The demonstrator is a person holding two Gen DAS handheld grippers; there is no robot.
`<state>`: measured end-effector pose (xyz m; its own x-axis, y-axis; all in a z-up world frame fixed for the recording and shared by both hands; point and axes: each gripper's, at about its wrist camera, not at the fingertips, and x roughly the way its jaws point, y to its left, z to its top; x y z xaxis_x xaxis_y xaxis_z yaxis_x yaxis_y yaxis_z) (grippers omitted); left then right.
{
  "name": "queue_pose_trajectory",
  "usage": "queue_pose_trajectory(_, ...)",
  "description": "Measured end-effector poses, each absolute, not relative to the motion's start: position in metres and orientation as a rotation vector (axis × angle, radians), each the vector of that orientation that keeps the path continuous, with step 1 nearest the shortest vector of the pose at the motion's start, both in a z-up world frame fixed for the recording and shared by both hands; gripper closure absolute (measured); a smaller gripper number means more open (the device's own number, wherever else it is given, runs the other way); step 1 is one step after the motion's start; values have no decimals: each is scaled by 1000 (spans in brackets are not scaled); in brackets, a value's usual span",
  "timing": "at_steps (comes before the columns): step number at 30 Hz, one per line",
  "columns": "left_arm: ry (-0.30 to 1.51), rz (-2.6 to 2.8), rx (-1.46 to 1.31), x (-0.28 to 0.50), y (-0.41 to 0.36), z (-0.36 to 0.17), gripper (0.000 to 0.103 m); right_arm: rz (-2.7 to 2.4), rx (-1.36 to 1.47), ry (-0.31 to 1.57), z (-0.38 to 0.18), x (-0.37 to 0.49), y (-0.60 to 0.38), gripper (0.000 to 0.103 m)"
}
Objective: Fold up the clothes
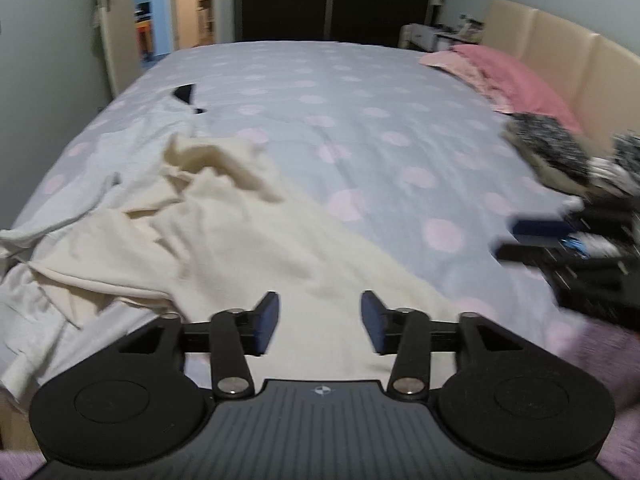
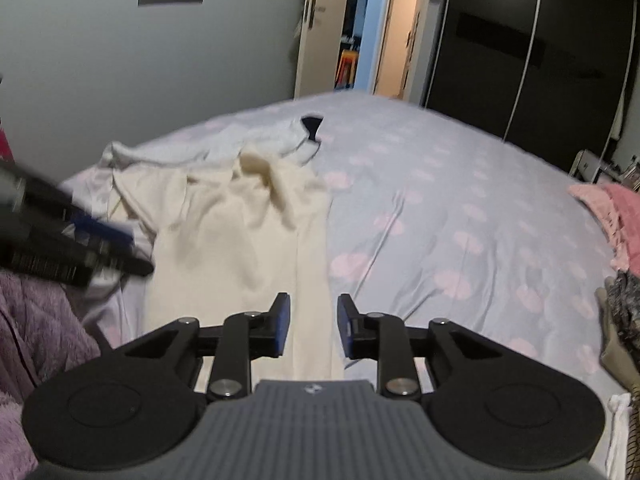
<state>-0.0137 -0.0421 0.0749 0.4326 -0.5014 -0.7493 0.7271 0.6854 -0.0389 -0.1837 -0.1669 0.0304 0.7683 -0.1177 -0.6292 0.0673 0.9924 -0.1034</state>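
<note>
**Cream garment lies loose on spotted bed as both tongs stand released**

A cream garment [image 1: 224,248] lies crumpled on a bed [image 1: 360,128] covered in a pale grey sheet with pink dots. It sits on the side of the bed farthest from the padded headboard [image 1: 560,48], with one smoother length reaching down to the bed's near edge. A white garment [image 2: 224,140] with a dark collar lies just beyond it, partly beneath its bunched upper end.

The left tongs [image 1: 320,322] hover over the near end of the cream garment, blue pads apart and gripping nothing, the cloth showing in the gap below. The right tongs [image 2: 310,326] are likewise released, held above the same strip of fabric at its edge toward the headboard, with no cloth pinched between the pads.

Pink pillows [image 1: 516,76] rest against the headboard, and a dark patterned heap of clothes [image 1: 552,148] lies beside them. Purple fleece [image 2: 36,320] shows at the bed's near edge, blurred.
</note>
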Motion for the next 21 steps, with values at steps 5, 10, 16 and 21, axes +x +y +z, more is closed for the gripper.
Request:
queue_pose_trajectory(5, 825, -621, 347, 51, -52, 57, 52, -95, -61, 768, 2, -168, -171, 67)
queue_pose_trajectory(10, 836, -496, 367, 112, -67, 32, 49, -71, -37, 836, -17, -146, -176, 55)
queue_pose_trajectory(16, 890, -405, 339, 150, -77, -4, 70, -135, -87, 863, -53, -120, -180, 47)
queue_pose_trajectory(21, 854, -437, 414, 139, -97, -7, 98, -167, -64, 921, -74, -114, -191, 47)
